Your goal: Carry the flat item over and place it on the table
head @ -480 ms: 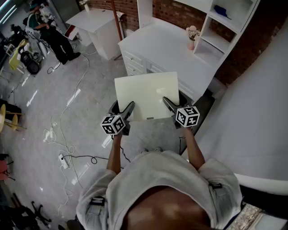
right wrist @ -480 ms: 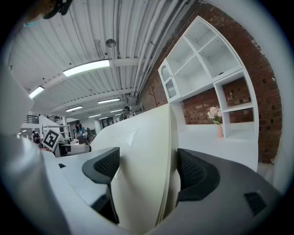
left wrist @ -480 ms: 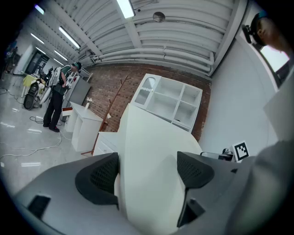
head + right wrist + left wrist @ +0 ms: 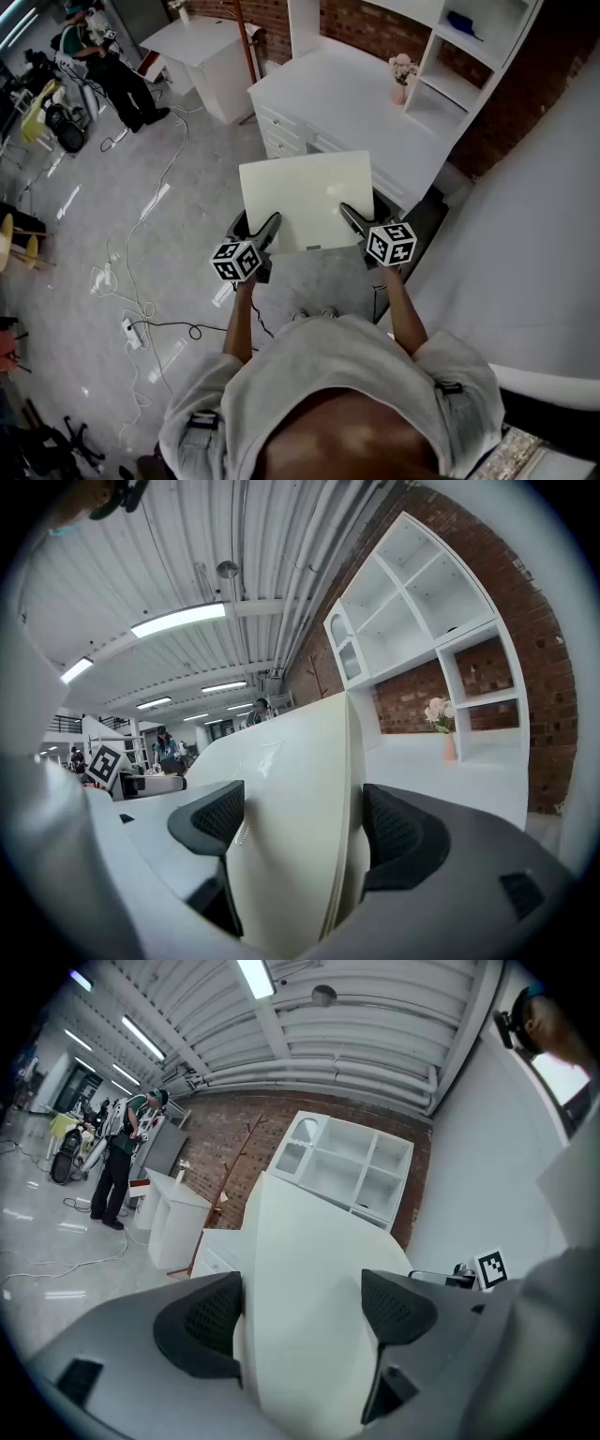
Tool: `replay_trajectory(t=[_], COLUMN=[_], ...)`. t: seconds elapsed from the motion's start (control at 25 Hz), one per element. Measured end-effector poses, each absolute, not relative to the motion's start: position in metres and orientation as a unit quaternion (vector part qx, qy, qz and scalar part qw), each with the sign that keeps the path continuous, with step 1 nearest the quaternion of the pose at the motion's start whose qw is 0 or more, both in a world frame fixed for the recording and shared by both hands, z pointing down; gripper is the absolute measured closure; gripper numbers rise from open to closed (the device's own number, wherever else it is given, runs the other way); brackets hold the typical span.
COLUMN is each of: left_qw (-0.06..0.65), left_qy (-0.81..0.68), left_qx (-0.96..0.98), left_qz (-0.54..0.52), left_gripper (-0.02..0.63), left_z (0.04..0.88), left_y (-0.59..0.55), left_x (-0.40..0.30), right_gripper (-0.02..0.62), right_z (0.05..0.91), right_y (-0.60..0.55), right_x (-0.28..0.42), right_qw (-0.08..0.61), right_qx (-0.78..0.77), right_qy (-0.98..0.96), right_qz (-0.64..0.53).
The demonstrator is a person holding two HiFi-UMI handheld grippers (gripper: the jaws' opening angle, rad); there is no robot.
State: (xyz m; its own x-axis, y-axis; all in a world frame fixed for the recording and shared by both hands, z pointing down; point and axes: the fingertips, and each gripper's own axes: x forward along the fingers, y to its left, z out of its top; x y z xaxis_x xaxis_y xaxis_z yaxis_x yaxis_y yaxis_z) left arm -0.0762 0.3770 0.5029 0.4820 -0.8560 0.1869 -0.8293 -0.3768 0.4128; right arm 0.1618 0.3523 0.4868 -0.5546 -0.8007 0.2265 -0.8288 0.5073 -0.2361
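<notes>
A flat cream-white panel (image 4: 307,197) hangs level in the air, over the floor just short of the white table (image 4: 347,94). My left gripper (image 4: 272,221) grips its near left corner and my right gripper (image 4: 347,212) its near right corner. In the left gripper view the panel (image 4: 309,1269) fills the gap between the two dark pads (image 4: 202,1321) of the left gripper (image 4: 305,1314). In the right gripper view the panel's edge (image 4: 323,789) stands between the pads (image 4: 398,832) of the right gripper (image 4: 300,829). Both grippers are shut on it.
The table carries a small vase of pink flowers (image 4: 401,75) and a white shelf unit (image 4: 469,56) against the brick wall. A large white surface (image 4: 525,244) lies to the right. Cables (image 4: 141,309) trail over the grey floor at left. A person (image 4: 103,66) stands far left beside a white cabinet (image 4: 202,52).
</notes>
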Motion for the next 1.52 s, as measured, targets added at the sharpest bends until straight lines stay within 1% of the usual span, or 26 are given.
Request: replay_trajectory(t=[0.32,0.96,1.28,1.52], left_qw=[0.225,0.24,0.249,0.253], left_qy=[-0.515,-0.532,-0.53,-0.516], left_qx=[0.827,0.811,0.81,0.818], left_qz=[-0.029,-0.032,-0.029,-0.027], left_gripper=[0.204,0.204,0.204,0.204], left_z=[0.499,0.518,0.529,0.538], left_y=[0.379,0.366,0.332,0.279], left_x=[-0.067,-0.045,-0.048,-0.05], right_gripper=[0.202,0.202,0.202,0.202], right_z=[0.486,0.505,0.515,0.523], right_y=[0.35,0.326,0.294,0.249], right_x=[0.172,0.192,0.191,0.189], right_qw=[0.039,0.051,0.056,0.058], right_qx=[0.463,0.443,0.448,0.463], right_qy=[-0.871,-0.878,-0.874,-0.866], right_qz=[0.16,0.173,0.179,0.182])
